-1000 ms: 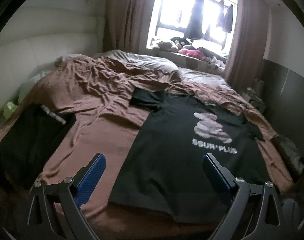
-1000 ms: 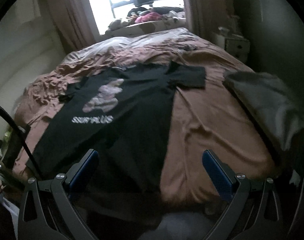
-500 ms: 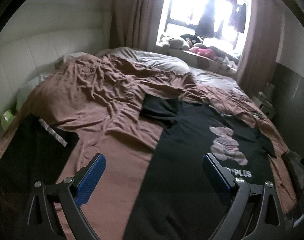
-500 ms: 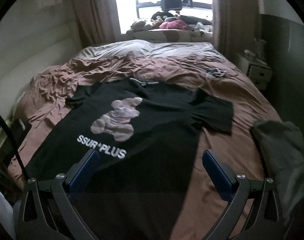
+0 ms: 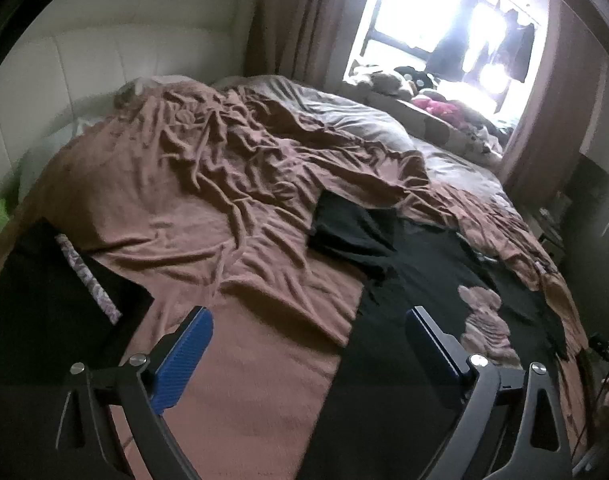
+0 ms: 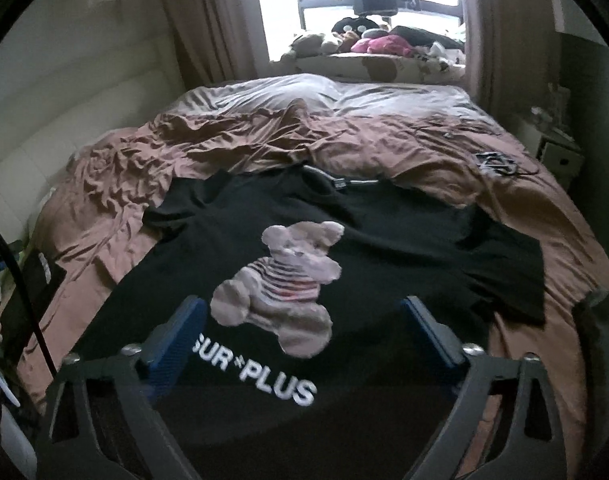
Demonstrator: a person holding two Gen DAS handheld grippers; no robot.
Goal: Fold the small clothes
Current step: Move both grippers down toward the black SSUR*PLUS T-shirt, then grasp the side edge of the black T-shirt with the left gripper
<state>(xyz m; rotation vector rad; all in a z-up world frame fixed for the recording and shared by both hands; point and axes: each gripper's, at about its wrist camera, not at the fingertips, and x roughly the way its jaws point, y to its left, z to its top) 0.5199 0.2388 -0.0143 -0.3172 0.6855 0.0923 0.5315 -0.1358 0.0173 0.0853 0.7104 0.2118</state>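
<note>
Jaws wide apart, empty; black T-shirt (image 6: 384,240) flat.

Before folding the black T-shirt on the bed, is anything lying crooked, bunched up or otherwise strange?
The black T-shirt lies printed side up and mostly flat, but its left sleeve looks bunched rather than spread. The brown blanket beyond it is heavily wrinkled. Both grippers are open and hold nothing.

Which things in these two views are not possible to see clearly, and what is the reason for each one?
- Black T-shirt: hem cut off by the lower edge, right wrist view.
- White lettering: first letter hidden behind the right gripper finger.
- Dark garment: left wrist view, too dim to identify.
- Clothes hanging at window: washed out by glare.
- Left gripper: open, empty.
</note>
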